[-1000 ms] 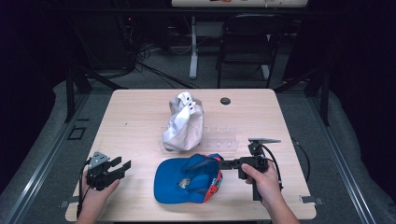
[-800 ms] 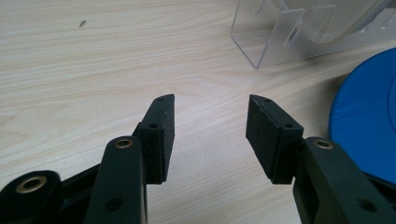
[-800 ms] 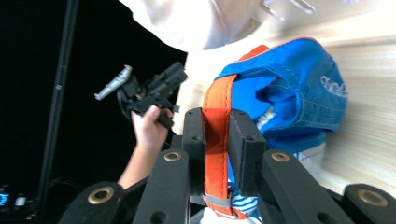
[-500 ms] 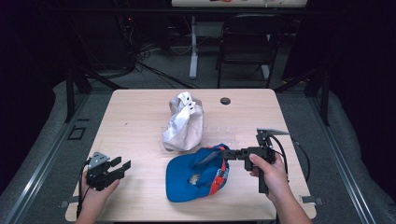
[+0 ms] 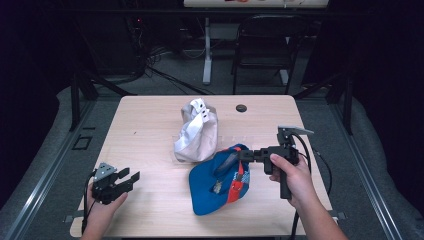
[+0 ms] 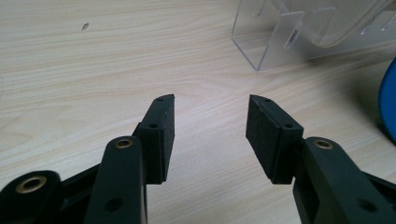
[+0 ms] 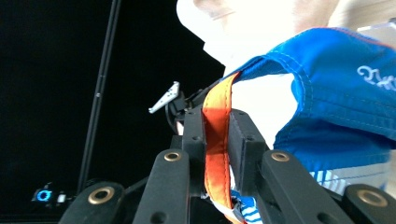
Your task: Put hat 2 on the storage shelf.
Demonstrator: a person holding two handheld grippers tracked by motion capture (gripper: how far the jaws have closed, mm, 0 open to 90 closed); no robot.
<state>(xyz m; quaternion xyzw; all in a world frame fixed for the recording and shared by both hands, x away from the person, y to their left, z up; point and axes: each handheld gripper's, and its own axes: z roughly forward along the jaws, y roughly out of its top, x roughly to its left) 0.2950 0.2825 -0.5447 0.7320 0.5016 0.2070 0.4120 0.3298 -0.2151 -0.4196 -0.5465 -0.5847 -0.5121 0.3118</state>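
the right gripper (image 5: pixel 246 154) is clamped on the orange edge of the blue cap (image 5: pixel 220 182), holding that side lifted while the rest of the cap hangs to the table (image 5: pixel 150 130), just beside the white cap (image 5: pixel 196 132). the left gripper (image 5: pixel 131 178) rests at the table's near left, jaws apart and empty.

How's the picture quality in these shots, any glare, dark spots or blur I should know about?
High view: the light wooden table is evenly lit, the room behind nearly black, slightly soft. Left gripper view: sharp, with mild reflections on the clear acrylic stand. Right gripper view: the top is blown out white behind the blue cap with orange trim, the left side black.
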